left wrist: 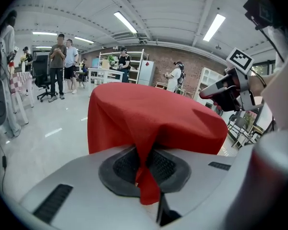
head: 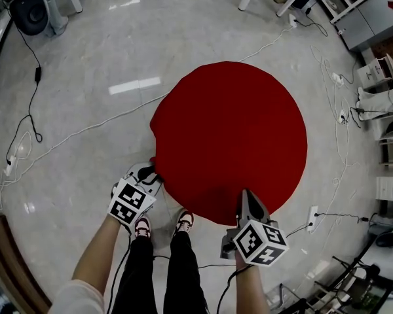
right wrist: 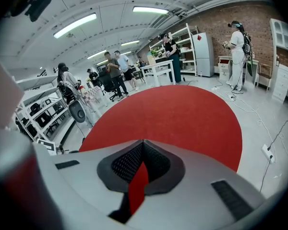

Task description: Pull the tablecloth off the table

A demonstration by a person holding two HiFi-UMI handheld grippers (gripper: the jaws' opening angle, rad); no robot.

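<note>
On the glossy floor (head: 85,123) we see a round desk fully covered by the red tablecloth (head: 229,136). Our left hand-held gripper (head: 152,176) pinches its hanging hem; our right hand-held gripper (head: 245,196) clamps its near edge.

Both forearms angled down, left tool (head: 154,175) clamped on tablecloth (head: 229,129), right tool (head: 244,195) likewise

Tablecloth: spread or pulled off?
Spread: the tablecloth lies flat and round, its edge draping down in the left gripper view. The left gripper and right gripper each pinch its near edge.
</note>
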